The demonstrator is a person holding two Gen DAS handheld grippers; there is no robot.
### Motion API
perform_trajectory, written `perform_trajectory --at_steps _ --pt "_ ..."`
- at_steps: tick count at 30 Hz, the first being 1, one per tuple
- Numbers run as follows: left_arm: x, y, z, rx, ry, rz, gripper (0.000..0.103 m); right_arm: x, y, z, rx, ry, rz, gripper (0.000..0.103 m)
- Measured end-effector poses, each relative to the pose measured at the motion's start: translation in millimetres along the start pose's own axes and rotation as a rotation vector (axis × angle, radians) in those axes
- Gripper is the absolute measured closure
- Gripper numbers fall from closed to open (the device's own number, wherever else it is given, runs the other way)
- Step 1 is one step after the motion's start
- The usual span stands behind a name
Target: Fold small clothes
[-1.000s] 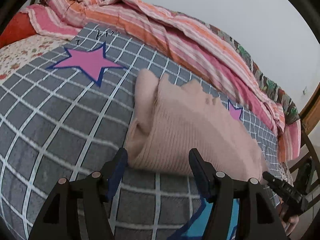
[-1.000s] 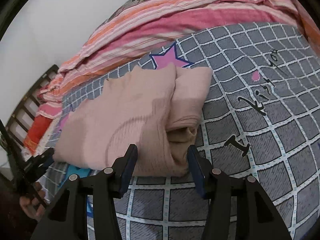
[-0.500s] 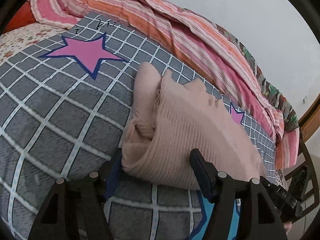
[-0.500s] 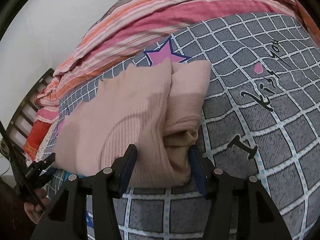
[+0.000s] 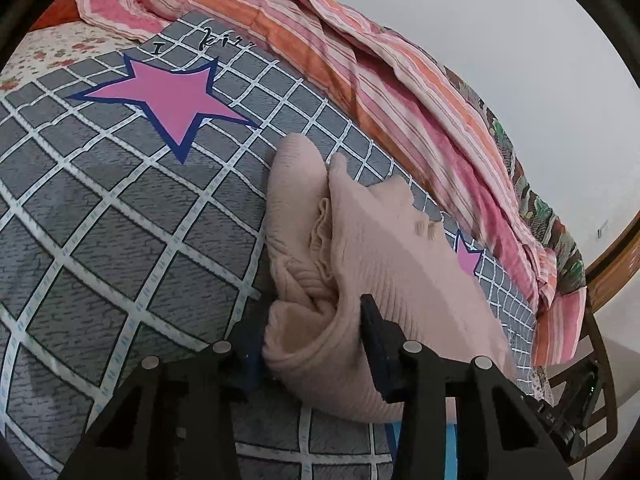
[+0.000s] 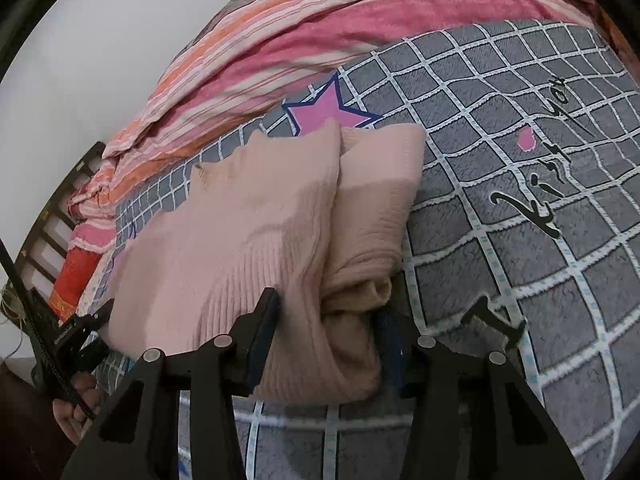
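A pale pink knitted sweater lies folded on the grey checked bed cover, with a sleeve turned in along its side. My left gripper has the near left corner bunched between its fingers, and its jaws are closing on the cloth. In the right wrist view the same sweater shows its other near corner between the fingers of my right gripper, whose jaws are also closing with the knit pressed between them. Both grippers point down at the bed.
A pink and orange striped quilt is heaped along the far side by the wall. Pink stars and black lettering mark the cover. A slatted headboard stands at one end, a wooden bed end at the other. A hand holds the left gripper.
Both grippers have slid forward around the sweater's near corners and narrowed. The left corner now bunches up between the left fingers; the right corner fills the right gripper's gap.
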State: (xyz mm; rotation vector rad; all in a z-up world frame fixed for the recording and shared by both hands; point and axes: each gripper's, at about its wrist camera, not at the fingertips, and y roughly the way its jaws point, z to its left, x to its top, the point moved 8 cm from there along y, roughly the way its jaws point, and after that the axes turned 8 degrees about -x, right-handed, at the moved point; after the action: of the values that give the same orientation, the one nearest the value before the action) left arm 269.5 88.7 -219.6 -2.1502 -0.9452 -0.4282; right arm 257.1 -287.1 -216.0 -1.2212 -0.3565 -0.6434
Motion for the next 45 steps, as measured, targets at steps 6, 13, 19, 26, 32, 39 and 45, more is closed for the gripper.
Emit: perform_trajectory --at_steps 6,13,19,26,32,39,45 --pt "-11 -8 -3 -0.003 0.022 0.026 0.064 -9 -8 -3 -0.012 -0.053 0.034 0.056" --pt "-34 -22 -15 -0.032 0.079 0.071 0.064 -24 -24 -5 -0.089 -0.17 0.071 0.056" --pt "-40 -22 -20 -0.077 0.046 0.07 0.063 -27 -22 -11 -0.011 -0.051 0.056 0.055" --pt "-28 -6 -22 -0.085 -0.002 0.032 0.064 -21 -15 -10 0.064 0.089 0.024 0.055" --pt "-17 2 -17 -0.082 -0.044 0.022 0.068 -7 -6 -17 0.105 0.165 0.023 0.067" --pt "-6 7 -9 -0.05 -0.059 -0.003 0.074 3 7 -9 0.112 0.151 0.022 0.074" --pt "-2 -1 -8 -0.045 -0.064 -0.044 0.088 6 2 -5 0.133 0.137 -0.006 0.088"
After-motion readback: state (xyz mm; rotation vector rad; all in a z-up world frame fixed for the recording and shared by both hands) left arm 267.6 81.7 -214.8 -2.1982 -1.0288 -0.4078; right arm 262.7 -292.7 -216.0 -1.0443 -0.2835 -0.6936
